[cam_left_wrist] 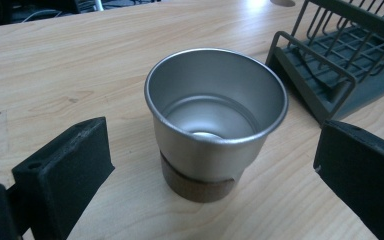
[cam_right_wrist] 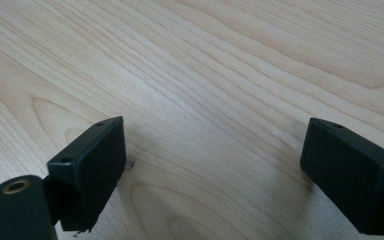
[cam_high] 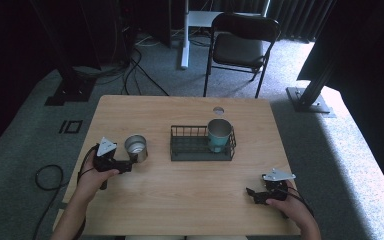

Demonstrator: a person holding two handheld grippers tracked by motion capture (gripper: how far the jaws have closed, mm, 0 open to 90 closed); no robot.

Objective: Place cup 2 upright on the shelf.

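Your left gripper (cam_left_wrist: 210,165) has its jaws spread around the steel cup (cam_left_wrist: 215,120), seemingly lined up to grasp, while your right gripper (cam_right_wrist: 215,170) rests agape over bare table (cam_right_wrist: 220,75).

I see a pale wood-grain worktop (cam_high: 180,195), a silver metal cup (cam_left_wrist: 215,115) with a brown base band, a dark green wire basket (cam_high: 180,147) holding a teal cup (cam_high: 219,135), and black jaws on each hand-held gripper.
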